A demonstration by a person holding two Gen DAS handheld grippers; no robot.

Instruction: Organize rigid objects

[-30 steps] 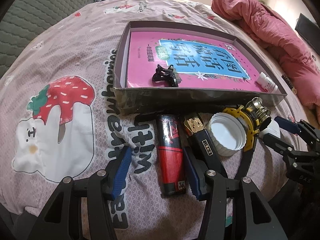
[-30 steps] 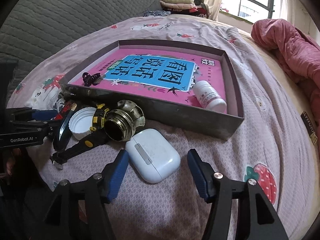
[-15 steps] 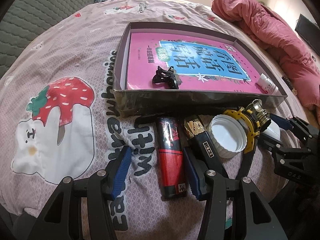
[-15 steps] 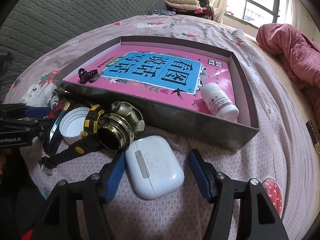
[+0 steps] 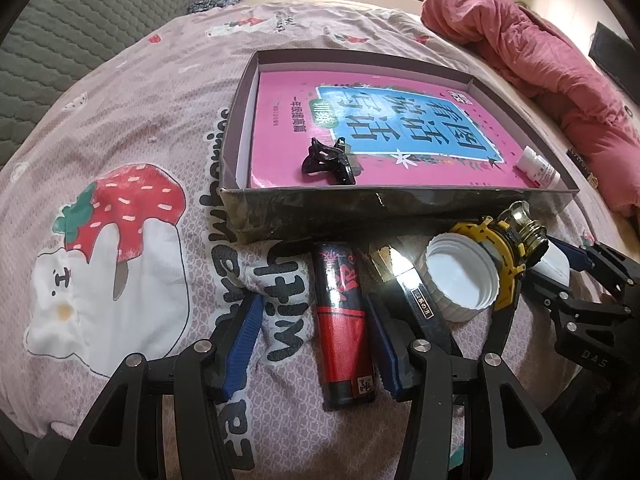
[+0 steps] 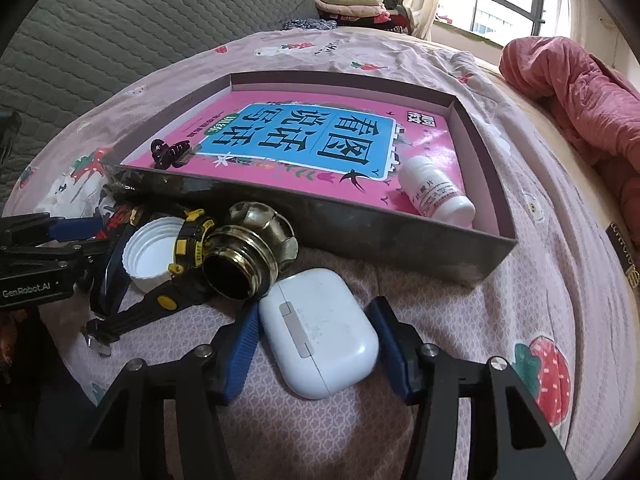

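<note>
In the left wrist view my left gripper [image 5: 314,346] stands open over the bedsheet. A red and black lighter [image 5: 344,320] lies between its blue fingers, close to the right one and clear of the left one. In the right wrist view a white earbud case [image 6: 320,328] lies between the pads of my right gripper [image 6: 316,348]. Its jaws are closing and stand close beside the case without a clear squeeze. Beyond both is a shallow dark box [image 6: 360,232] holding a pink book [image 6: 304,140], a black hair claw [image 5: 330,160] and a white pill bottle [image 6: 436,192].
Between the two grippers lie a black and gold stick [image 5: 420,304], a white screw cap [image 5: 460,280], a yellow and black watch [image 6: 188,248] and a brass knob [image 6: 248,248]. A pink blanket [image 5: 540,60] is heaped at the far right. A grey quilted headboard [image 6: 120,32] is on the left.
My right gripper has slid forward around the earbud case and its jaws have narrowed onto it. The left gripper and the lighter have stayed put.
</note>
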